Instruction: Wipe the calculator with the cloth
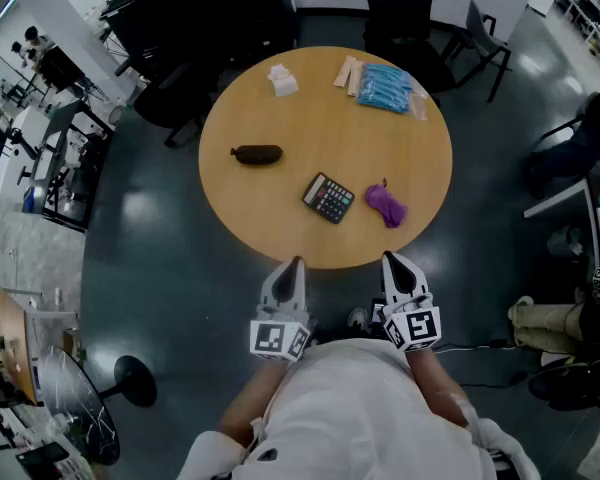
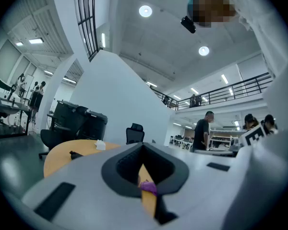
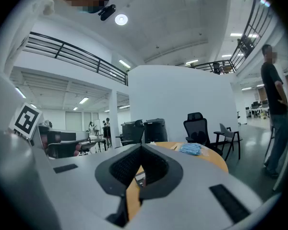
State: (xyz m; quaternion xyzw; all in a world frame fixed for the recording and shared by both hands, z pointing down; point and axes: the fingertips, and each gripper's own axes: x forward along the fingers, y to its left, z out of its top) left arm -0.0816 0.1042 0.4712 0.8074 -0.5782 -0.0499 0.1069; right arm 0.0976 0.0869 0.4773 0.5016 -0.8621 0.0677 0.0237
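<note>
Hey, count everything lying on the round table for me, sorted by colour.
Purple: 1, the cloth
Black: 2, the calculator and a dark pouch
White: 1, a crumpled wad
Blue: 1, a packet
Tan: 1, a flat pale piece
Total: 6

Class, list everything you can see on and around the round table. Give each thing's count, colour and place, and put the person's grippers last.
Table: one, light wood, round, centre.
Calculator: one, black, on the table's near side.
Cloth: one, purple, just right of the calculator.
Pouch: one, dark, table's left part.
Tissue: one, white, crumpled, far left.
Packet: one, blue, far right.
Office chairs: several, black, beyond the table.
Left gripper: one, grey, shut, empty, at the near edge.
Right gripper: one, grey, shut, empty, beside it.
</note>
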